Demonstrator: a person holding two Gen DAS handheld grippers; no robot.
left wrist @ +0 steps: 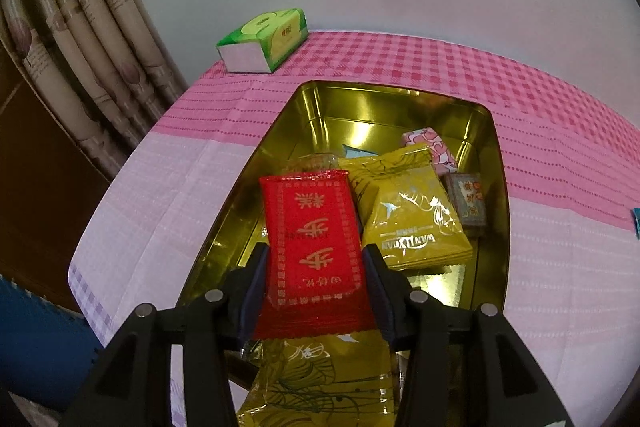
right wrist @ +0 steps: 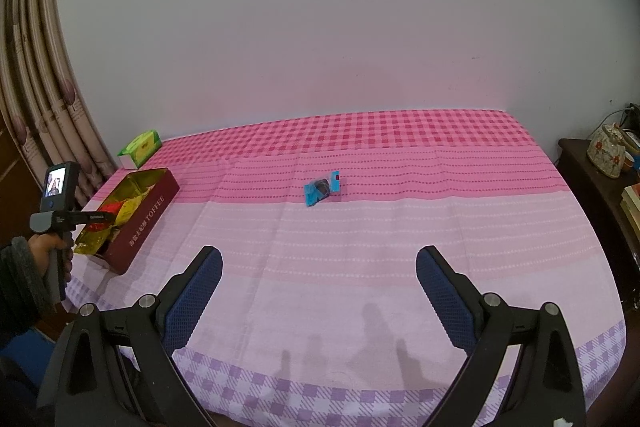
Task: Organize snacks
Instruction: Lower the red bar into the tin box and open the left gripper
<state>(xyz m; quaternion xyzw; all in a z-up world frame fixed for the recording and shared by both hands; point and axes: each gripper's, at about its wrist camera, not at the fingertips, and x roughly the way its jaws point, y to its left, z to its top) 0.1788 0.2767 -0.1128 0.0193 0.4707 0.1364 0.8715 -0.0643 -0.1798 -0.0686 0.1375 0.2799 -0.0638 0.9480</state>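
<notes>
**One packet pinched over the tin, one still loose on the cloth**

One red packet [left wrist: 314, 243] sits clamped between your left gripper [left wrist: 316, 269] pads, held by its long side edges near the rear end, hanging over the near part of the tin [left wrist: 486, 131]. The right gripper [right wrist: 319, 269] is spread wide with nothing between its fingers, hovering above the cloth [right wrist: 360, 267].

Risks:
- The wrapper is slick and soft. The pinch is on the edges only, so it could buckle or slide out, likely if you tilt or jerk.
- The tin is already crowded: a yellow packet [left wrist: 412, 211] lies just beside the red one, another yellow one shows under your fingers. Release too high and the red packet may land propped on the pile or tip over the near rim.
- Pushing down could snag your fingertips on the wrappers below.
- The blue candy [right wrist: 320, 189] lies well apart from the tin, mid-cloth, and is easy to forget.

Orientation: the red packet's long axis runs along your fingers, pointing away from you toward the tin's far wall. Printed face up, roughly flat, far end maybe slightly raised; hard to tell.
</notes>
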